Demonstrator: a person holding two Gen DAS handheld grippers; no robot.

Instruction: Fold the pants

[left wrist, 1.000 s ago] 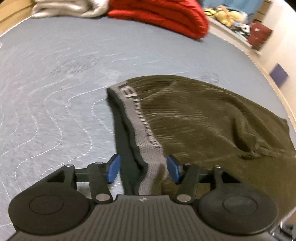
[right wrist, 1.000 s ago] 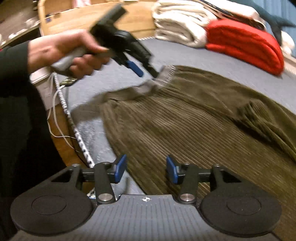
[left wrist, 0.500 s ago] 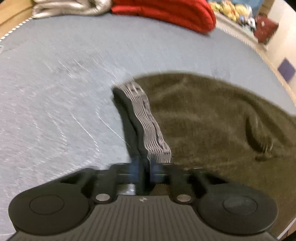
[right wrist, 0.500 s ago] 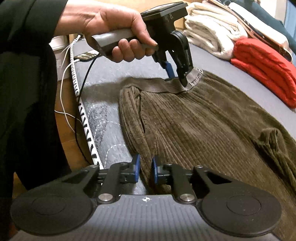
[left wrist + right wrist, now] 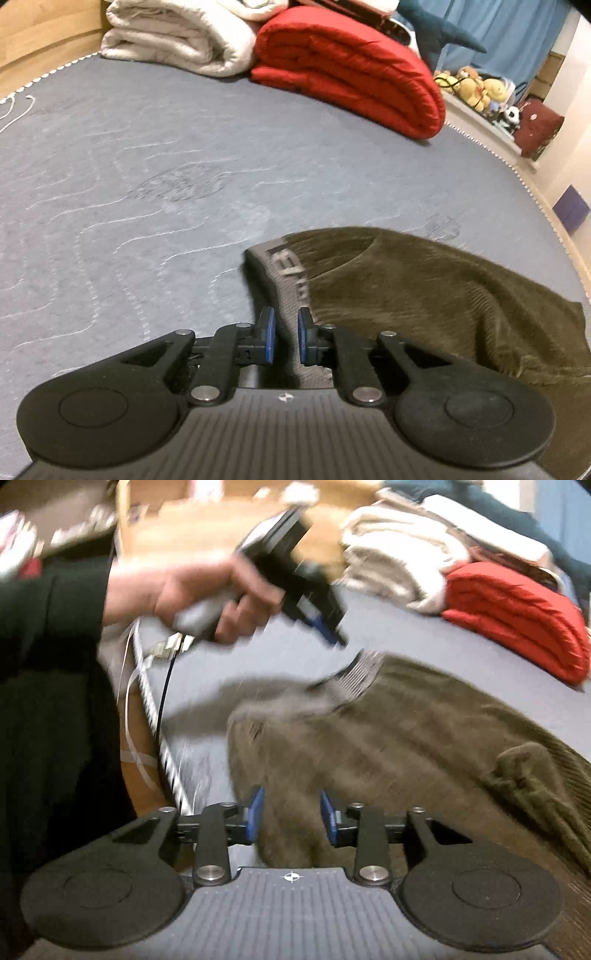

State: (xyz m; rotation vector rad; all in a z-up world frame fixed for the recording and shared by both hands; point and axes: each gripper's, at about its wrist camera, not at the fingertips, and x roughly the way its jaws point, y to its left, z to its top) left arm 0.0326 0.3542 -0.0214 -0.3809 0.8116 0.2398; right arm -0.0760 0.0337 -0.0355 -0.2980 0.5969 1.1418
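1. The left gripper [image 5: 283, 338] is opening its jaws; the grey waistband [image 5: 291, 284] is running between the blue pads [image 5: 268, 338], with a small gap showing on each side, so the pads are not pressing it.
2. From the right wrist view, the left gripper [image 5: 338, 637] is hanging just above the raised waistband [image 5: 360, 675], apart from it, in a blurred hand [image 5: 207, 598] with a dark sleeve [image 5: 55, 627].
3. The right gripper [image 5: 291, 818] is also opening its jaws; a ridge of the pants [image 5: 388, 746] is lying between its pads [image 5: 256, 818], loose, with no squeeze visible.
4. The pants [image 5: 424, 291], dark olive corduroy, are lying spread on the grey quilted mattress [image 5: 147, 166], waistband end toward the mattress edge near the person, the cloth bunching into a fold [image 5: 528, 768] on the right.
5. A black cable [image 5: 164, 701] is hanging from the left gripper's handle past the mattress edge.
6. At the far end of the mattress a folded white blanket [image 5: 177, 37] and a folded red blanket [image 5: 351, 70] are lying side by side, touching.
7. Beyond them, plush toys [image 5: 476, 86] are sitting on a ledge by a blue curtain [image 5: 517, 33].
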